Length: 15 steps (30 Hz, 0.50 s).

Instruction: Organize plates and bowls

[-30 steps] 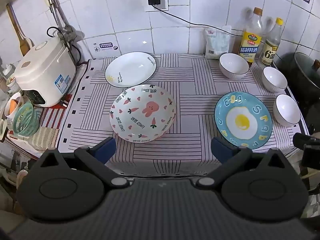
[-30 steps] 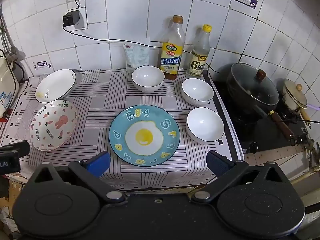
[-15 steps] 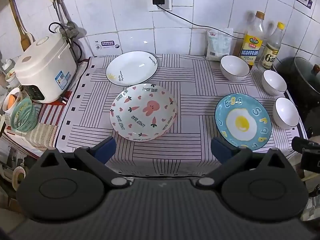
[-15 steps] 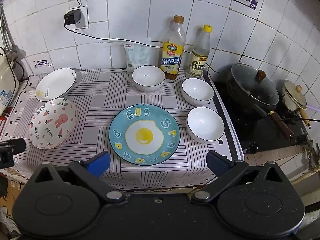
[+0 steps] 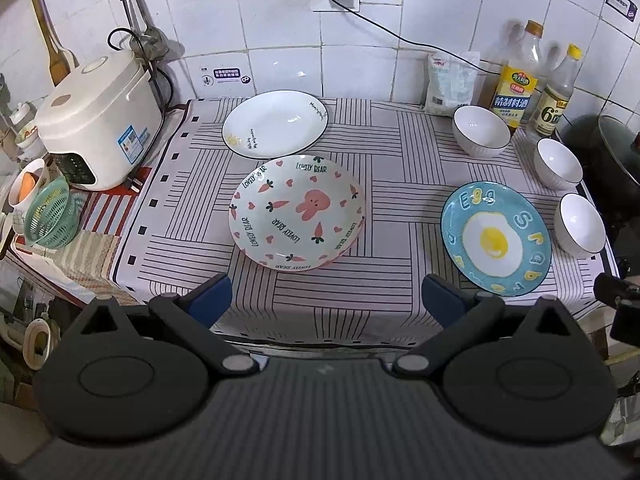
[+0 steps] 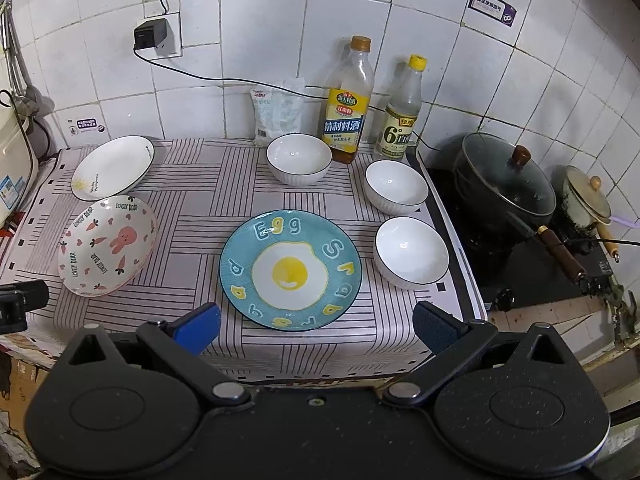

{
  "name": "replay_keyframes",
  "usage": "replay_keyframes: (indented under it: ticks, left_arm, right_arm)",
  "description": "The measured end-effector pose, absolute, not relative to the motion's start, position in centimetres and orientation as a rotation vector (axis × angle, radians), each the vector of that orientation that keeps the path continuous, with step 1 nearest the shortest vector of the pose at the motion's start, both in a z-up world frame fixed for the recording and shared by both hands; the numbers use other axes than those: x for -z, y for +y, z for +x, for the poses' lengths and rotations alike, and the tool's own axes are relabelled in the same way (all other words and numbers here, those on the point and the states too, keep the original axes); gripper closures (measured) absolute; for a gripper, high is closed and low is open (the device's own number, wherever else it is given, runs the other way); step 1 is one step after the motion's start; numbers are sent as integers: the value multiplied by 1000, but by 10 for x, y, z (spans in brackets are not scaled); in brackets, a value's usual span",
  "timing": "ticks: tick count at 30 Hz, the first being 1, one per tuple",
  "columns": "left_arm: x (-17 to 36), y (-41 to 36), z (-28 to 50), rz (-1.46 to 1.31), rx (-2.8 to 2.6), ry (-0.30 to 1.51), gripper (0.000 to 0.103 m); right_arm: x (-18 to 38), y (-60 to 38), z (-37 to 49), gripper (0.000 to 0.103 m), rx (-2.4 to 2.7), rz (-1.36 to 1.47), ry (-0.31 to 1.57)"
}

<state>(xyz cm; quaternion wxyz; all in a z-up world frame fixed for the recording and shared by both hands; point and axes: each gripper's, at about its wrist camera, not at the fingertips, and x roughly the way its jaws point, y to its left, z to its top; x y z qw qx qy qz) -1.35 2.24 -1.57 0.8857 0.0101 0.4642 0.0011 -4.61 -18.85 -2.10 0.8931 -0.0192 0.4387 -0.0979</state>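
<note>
Short of the counter, both tongs hover (spread, empty).

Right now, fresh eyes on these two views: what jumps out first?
The blue fried-egg plate grabs the eye, lying flat on the striped cloth just ahead of the open right claw. Next is the pink rabbit-and-carrot plate, dead ahead of the open left claw, with a plain white plate behind it. Three white bowls line the cloth's right side, beside a lidded black pot.
</note>
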Motion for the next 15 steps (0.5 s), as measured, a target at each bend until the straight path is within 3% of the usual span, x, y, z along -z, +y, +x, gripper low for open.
replay_keyframes:
  ticks: [15]
  left_arm:
    - [13, 14, -26, 55, -7, 880, 0]
  right_arm:
    - [23, -194, -56, 0, 194, -59, 805]
